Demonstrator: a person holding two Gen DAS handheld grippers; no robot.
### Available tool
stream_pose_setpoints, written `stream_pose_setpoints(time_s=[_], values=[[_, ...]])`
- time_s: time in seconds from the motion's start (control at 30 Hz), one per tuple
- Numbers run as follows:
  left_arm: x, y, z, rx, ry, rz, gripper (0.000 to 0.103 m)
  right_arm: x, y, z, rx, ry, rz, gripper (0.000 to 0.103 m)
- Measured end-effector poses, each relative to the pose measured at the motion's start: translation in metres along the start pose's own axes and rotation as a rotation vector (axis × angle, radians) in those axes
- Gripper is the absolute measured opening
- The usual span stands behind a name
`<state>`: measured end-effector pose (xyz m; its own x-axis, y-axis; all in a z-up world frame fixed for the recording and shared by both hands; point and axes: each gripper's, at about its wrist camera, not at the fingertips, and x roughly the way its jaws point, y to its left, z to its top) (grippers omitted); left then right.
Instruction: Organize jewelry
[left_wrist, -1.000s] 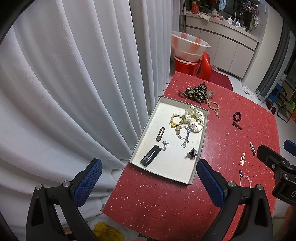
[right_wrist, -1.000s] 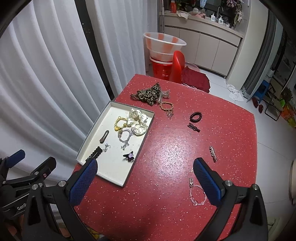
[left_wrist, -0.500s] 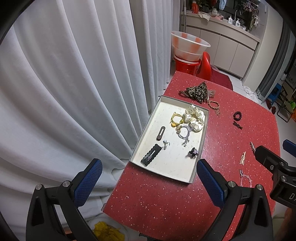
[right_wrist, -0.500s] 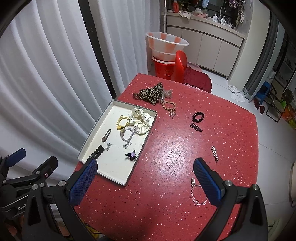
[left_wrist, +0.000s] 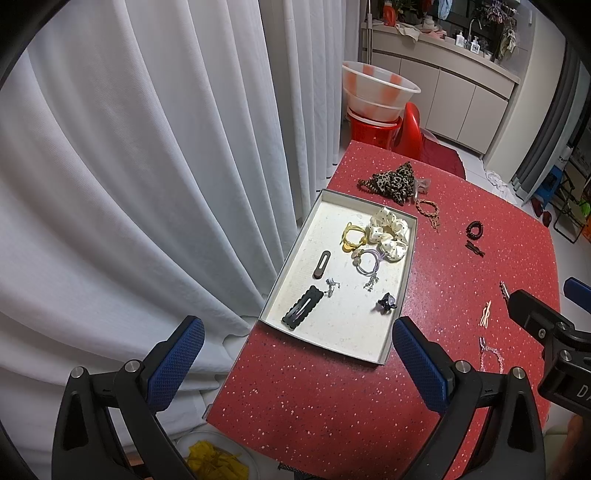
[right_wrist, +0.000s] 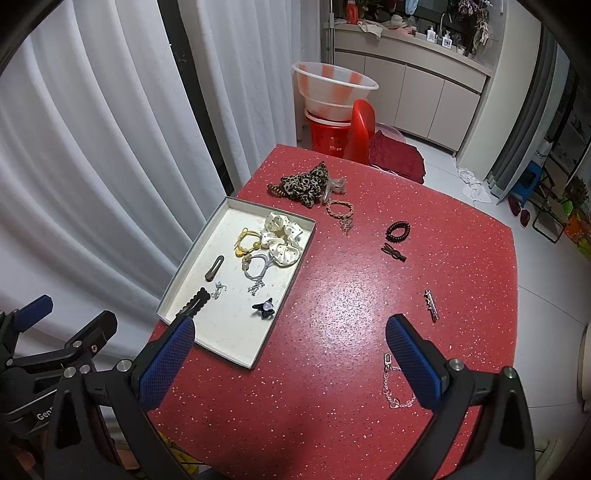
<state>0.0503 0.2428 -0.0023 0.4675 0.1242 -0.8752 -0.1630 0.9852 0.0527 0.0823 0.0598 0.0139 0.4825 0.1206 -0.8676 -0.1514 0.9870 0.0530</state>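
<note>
Red tabletop (right_wrist: 332, 314): sorted hair ties fill the tray (right_wrist: 192, 254), loose pieces lie beyond it, so each empty hand-held gripper, left (left_wrist: 295, 354) and right (right_wrist: 290, 354), gapes wide.

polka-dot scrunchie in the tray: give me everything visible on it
The scrunchie is cream, satin-looking fabric with small dark dots, gathered into puffy folds around a centre hole. It lies flat in the tray's far right corner, against the right wall. A yellow hair tie and a pale hair tie touch its near side. No hand-held gripper is near it.
</note>
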Motion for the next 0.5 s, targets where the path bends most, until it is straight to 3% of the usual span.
stream_pose_setpoints(time_s=[0.5], values=[[0.0006,0.0016,-0.0024,0.002,0.000,0.000,0.102,0.0013,0.0034,-0.0016,-0.008,0.002,0.007,0.103]])
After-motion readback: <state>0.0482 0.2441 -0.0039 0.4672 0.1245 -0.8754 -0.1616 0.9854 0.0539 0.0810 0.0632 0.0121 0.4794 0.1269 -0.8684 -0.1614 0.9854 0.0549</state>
